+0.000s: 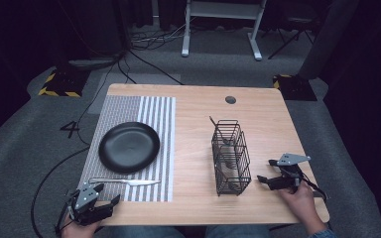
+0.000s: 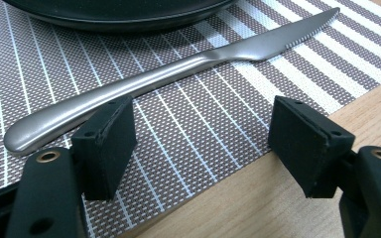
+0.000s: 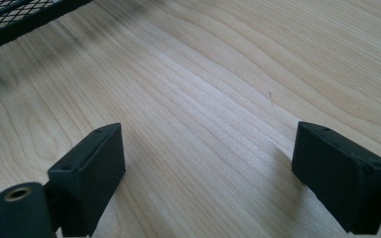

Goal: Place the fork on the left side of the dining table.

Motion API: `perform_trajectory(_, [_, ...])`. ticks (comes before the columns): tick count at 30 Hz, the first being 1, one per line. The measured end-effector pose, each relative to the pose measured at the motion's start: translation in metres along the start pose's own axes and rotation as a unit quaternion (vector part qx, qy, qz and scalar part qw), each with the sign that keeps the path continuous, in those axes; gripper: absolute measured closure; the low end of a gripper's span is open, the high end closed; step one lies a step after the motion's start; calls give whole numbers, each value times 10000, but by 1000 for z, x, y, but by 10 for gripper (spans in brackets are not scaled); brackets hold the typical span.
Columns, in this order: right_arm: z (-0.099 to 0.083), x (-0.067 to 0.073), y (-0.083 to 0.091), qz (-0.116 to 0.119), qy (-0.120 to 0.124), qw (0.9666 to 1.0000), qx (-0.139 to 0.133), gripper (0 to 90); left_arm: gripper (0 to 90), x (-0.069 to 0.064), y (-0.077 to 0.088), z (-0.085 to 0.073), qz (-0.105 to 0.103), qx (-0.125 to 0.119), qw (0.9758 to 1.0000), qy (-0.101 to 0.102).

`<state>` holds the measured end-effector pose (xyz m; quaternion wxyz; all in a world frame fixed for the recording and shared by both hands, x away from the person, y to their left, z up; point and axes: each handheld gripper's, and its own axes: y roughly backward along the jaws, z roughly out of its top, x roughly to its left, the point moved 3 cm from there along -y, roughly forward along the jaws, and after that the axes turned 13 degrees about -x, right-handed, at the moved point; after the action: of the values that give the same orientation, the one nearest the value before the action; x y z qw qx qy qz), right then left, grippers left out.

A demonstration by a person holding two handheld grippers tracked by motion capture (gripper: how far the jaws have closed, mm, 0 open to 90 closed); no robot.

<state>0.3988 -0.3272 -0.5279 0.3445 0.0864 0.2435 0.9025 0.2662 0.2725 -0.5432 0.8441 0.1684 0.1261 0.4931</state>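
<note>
A steel table knife [image 1: 125,182] lies on the striped placemat [image 1: 151,116] in front of a black plate [image 1: 129,147]. In the left gripper view the knife [image 2: 178,67] lies just beyond the jaws, its handle end near the left pad. My left gripper [image 1: 106,193] rests open at the mat's near left corner, nothing between its jaws. A black wire cutlery basket [image 1: 230,156] stands mid-table with utensils inside. To the right of the basket, low over bare wood, my right gripper [image 1: 267,171] is open and empty too.
The wooden table [image 1: 198,114] has a cable hole [image 1: 230,99] near its far edge. Bare wood [image 3: 218,89] lies ahead of the right jaws, with the basket's base [image 3: 15,20] at that view's top left. Cables and desk legs stand on the floor beyond.
</note>
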Motion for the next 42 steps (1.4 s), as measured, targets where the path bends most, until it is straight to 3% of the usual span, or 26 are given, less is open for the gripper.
perform_trajectory(11, [0, 0, 0, -62, -46, 10000, -3, 148, 257, 0, 3, 4, 52, -14, 10000, -20])
perform_trajectory(16, [0, 0, 0, -67, -49, 10000, -3, 147, 255, -2, 10, 16, 81, -191, 9998, -58])
perform_trajectory(22, [0, 0, 0, -76, -52, 10000, -2, 148, 277, -4, 15, 34, 222, -209, 9995, -33])
perform_trajectory(25, [0, 0, 0, -85, -54, 9999, -4, 148, 278, -7, 16, 44, 253, -202, 9994, -144])
perform_trajectory(29, [0, 0, 0, -89, -56, 9999, -5, 148, 278, -11, 16, 58, 161, -209, 9994, -212])
perform_trajectory(33, [0, 0, 0, -89, -56, 9999, -5, 148, 278, -13, 14, 66, 97, -228, 9996, -149])
perform_trajectory(36, [0, 0, 0, -91, -59, 9999, -2, 148, 278, -18, 12, 76, -74, -251, 9993, -268])
perform_trajectory(42, [0, 0, 0, -90, -56, 9999, -4, 148, 278, -24, 13, 96, -272, -377, 9985, -272])
